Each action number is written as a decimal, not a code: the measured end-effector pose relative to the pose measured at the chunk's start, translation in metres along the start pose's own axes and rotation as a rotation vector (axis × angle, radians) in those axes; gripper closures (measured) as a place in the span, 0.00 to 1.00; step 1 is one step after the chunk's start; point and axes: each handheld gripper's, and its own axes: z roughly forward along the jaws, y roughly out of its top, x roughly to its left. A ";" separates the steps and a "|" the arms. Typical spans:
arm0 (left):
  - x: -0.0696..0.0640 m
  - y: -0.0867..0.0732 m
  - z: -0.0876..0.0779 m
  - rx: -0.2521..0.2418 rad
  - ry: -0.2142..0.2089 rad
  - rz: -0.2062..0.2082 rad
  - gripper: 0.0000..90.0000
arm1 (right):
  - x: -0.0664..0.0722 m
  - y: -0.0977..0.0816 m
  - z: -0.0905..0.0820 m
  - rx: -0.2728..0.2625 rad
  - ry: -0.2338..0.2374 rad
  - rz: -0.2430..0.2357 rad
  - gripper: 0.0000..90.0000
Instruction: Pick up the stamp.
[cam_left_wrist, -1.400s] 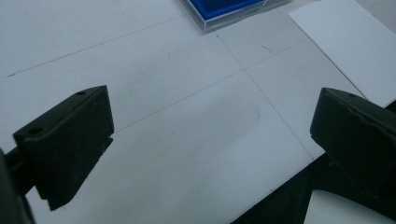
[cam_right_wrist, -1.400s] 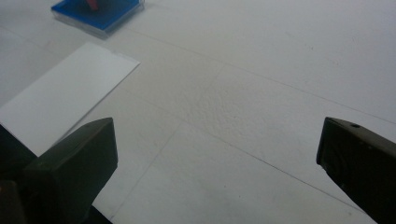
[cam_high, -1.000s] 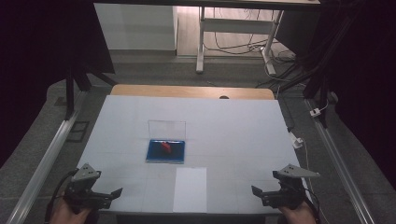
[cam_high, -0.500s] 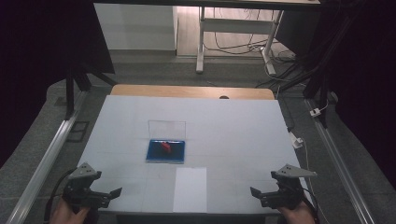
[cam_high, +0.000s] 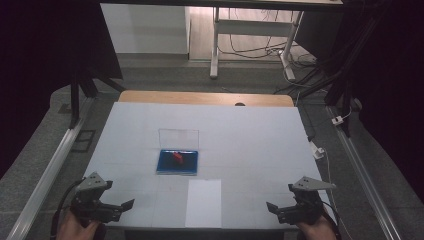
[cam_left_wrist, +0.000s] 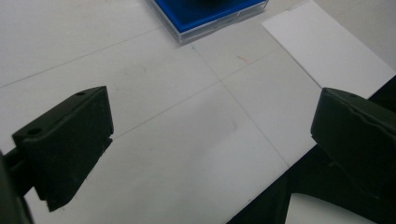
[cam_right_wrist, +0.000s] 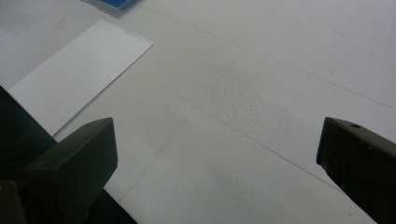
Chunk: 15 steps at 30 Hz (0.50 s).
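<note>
A flat blue case (cam_high: 177, 162) lies open mid-table, its clear lid (cam_high: 178, 137) standing up behind it and a small red item (cam_high: 177, 157) inside. A white sheet of paper (cam_high: 203, 202) lies at the table's front edge. My left gripper (cam_high: 131, 202) hovers open at the front left corner, held by a hand. In the left gripper view the jaws stand wide apart over bare table, with the blue case (cam_left_wrist: 210, 14) and the paper (cam_left_wrist: 327, 51) ahead. My right gripper (cam_high: 268, 206) is open at the front right. The paper (cam_right_wrist: 74, 74) lies off to the left in the right gripper view.
The white table top (cam_high: 250, 140) has a wooden strip (cam_high: 205, 98) along its far edge. A white plug and cable (cam_high: 318, 151) hang off the right side. Metal rails (cam_high: 45, 175) run along both sides. A table frame and cables (cam_high: 250, 35) stand on the floor beyond.
</note>
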 end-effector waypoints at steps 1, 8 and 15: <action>-0.001 0.001 0.001 -0.002 -0.002 0.006 0.00 | 0.000 0.000 0.000 0.000 0.001 0.000 0.00; 0.000 0.006 0.007 -0.021 -0.011 0.027 0.00 | 0.000 0.000 0.001 0.004 0.000 -0.001 0.00; 0.002 0.013 0.016 -0.045 -0.015 0.060 0.00 | 0.001 0.000 0.001 0.015 0.001 -0.015 0.00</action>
